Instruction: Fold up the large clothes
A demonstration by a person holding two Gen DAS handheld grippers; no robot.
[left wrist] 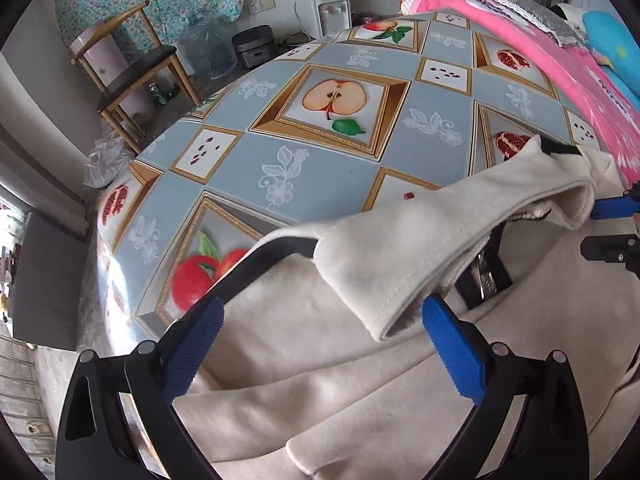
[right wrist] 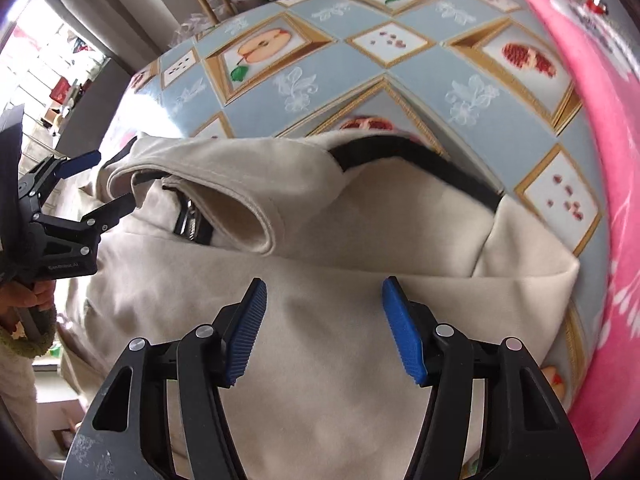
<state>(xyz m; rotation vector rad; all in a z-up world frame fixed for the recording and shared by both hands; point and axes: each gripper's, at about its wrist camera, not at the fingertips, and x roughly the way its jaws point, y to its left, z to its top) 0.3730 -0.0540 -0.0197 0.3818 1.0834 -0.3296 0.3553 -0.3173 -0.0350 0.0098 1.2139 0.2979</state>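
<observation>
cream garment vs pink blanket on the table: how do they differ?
The cream garment is plain with black trim at its neck; the pink blanket carries pale printed marks. The garment lies directly under both open grippers, bunched, with a cuffed sleeve folded over it; the blanket lies at the table's far side, away from the grippers. Shared: both are soft fabric resting on the patterned tablecloth.

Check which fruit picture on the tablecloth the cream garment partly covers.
The pomegranate panel at the cream garment edge; the halved-apple panel and the other pomegranate panel lie fully exposed.
</observation>
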